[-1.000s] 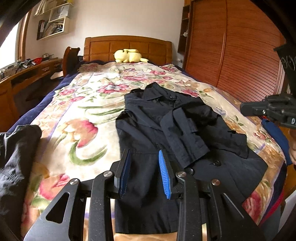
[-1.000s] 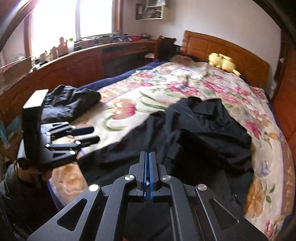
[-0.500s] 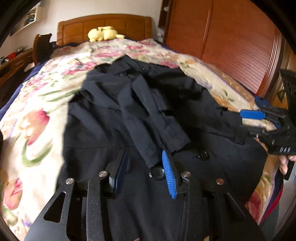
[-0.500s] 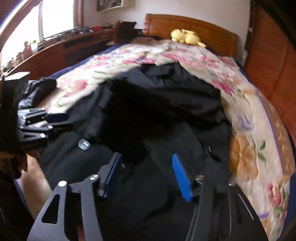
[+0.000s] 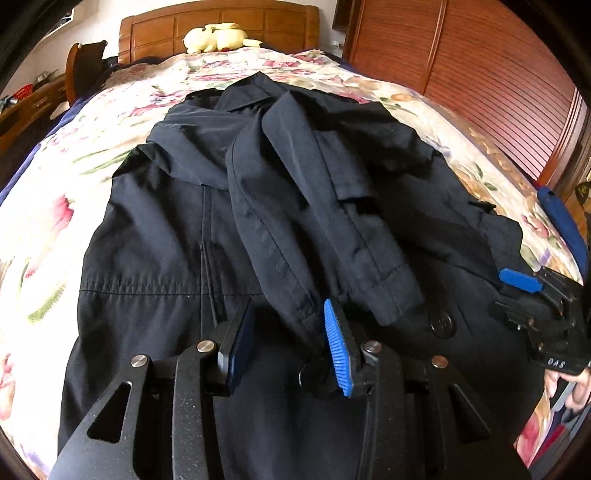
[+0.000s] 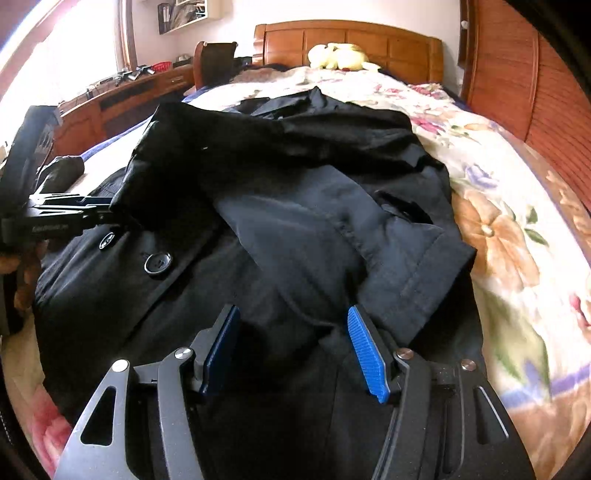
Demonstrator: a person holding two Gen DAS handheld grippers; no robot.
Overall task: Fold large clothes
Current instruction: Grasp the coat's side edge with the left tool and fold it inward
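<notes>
A large black coat (image 5: 177, 229) lies spread on the floral bedspread (image 5: 44, 192), collar toward the headboard, both sleeves folded in across its front. My left gripper (image 5: 288, 332) is open low over the coat's lower front, just below a sleeve cuff (image 5: 391, 295). My right gripper (image 6: 295, 339) is open, low over the coat (image 6: 295, 177) near the other sleeve's cuff (image 6: 424, 273). The right gripper also shows at the right edge of the left wrist view (image 5: 532, 295), and the left gripper at the left edge of the right wrist view (image 6: 74, 214).
A yellow plush toy (image 5: 216, 37) sits by the wooden headboard (image 5: 221, 18). A wooden wardrobe (image 5: 480, 74) runs along the right of the bed. A desk (image 6: 122, 92) and chair (image 6: 216, 62) stand left. Another dark garment (image 6: 61, 170) lies at the bed's left edge.
Both grippers have moved in low over the coat's lower front. The right gripper, shut a second ago, has opened. The left stays open.
</notes>
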